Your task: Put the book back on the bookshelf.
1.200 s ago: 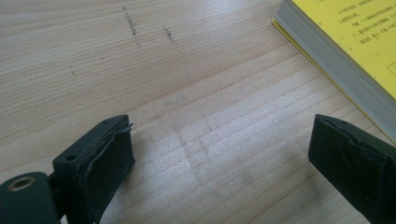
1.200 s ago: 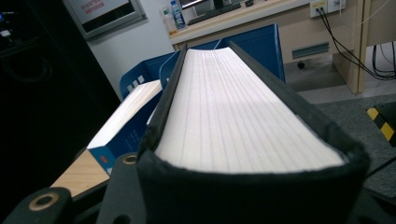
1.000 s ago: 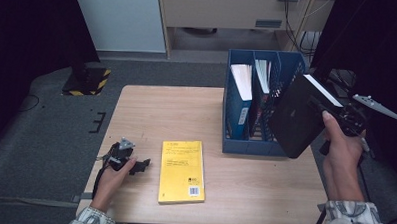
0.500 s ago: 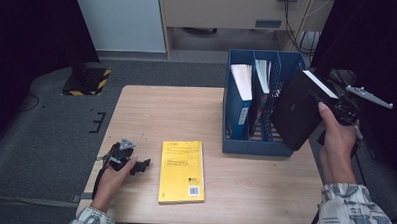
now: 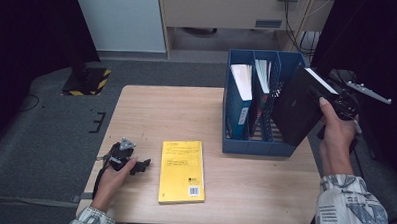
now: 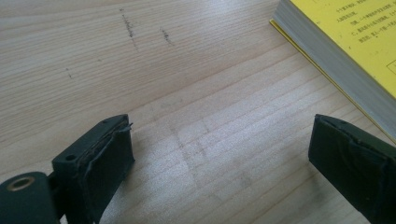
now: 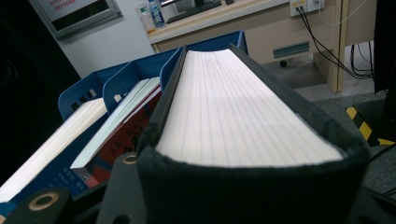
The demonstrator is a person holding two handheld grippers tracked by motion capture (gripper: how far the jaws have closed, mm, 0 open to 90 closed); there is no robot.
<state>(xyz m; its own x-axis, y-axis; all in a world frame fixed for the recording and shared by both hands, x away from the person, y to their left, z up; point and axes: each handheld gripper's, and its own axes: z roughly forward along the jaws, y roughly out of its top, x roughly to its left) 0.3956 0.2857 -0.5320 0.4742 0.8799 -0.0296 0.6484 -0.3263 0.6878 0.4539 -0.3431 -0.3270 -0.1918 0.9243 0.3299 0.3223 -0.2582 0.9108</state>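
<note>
My right gripper (image 5: 332, 99) is shut on a thick black-covered book (image 5: 299, 105), held tilted in the air over the right end of the blue file rack (image 5: 255, 146). In the right gripper view the book's white page edge (image 7: 233, 107) runs away from the jaws toward the rack's slots (image 7: 135, 70). Two slots hold upright books (image 5: 242, 81). A yellow book (image 5: 182, 170) lies flat near the table's front. My left gripper (image 5: 140, 166) rests open on the table just left of it; its fingers (image 6: 100, 158) stand wide apart with the yellow book's corner (image 6: 345, 46) beyond them.
The wooden table (image 5: 161, 110) has bare room at the back left. Its right edge lies close beside the rack. Beyond the table are a grey floor, a white panel and a cabinet with cables (image 5: 295, 15).
The right hand has lifted the black book slightly and carried it a little farther right and up over the rack. The left gripper and yellow book have not moved.
</note>
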